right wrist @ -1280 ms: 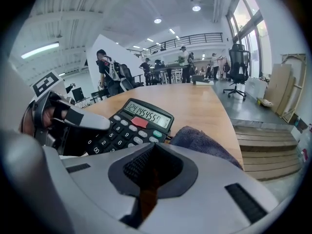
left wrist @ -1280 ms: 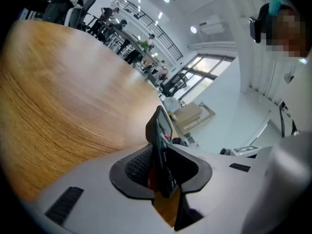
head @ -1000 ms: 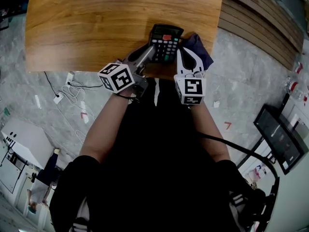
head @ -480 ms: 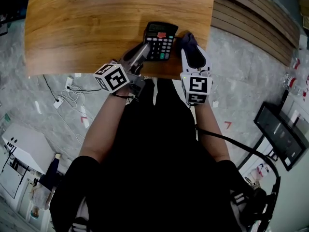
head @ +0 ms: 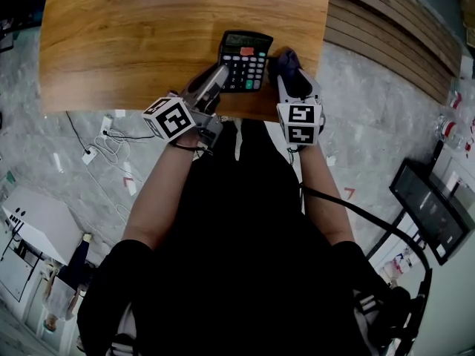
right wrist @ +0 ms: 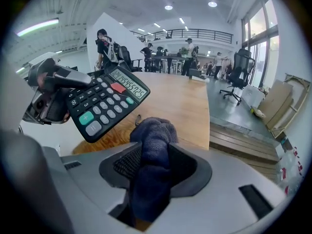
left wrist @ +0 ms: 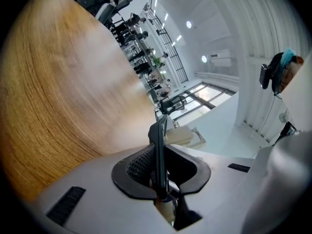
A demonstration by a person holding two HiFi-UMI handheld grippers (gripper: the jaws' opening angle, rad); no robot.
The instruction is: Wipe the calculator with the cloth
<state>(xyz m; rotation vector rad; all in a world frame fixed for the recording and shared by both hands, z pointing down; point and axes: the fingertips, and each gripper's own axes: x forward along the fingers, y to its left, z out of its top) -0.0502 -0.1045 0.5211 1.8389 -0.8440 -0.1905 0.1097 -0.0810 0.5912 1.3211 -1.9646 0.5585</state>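
Calculator [head: 245, 60] is black with pale grey keys, one red key and a couple of teal-green ones. Cloth [head: 288, 64] beside it is dark navy, table [head: 133, 43] under it is warm orange-brown wood grain, and the left gripper [left wrist: 161, 169] and right gripper [right wrist: 155, 160] are light grey with black pads [right wrist: 127, 165] and black-on-white marker cubes [head: 169, 119].

Found the calculator [left wrist: 160, 130] edge-on only in the left gripper view, key face turned away, near end buried between the clamped pads of the left gripper [left wrist: 161, 169]. Could not read its display [right wrist: 128, 85] in the right gripper view: digits too small. Lost the lower end of the cloth [right wrist: 153, 140] in the throat of the right gripper [right wrist: 156, 172], jaws just now opening with cloth between.
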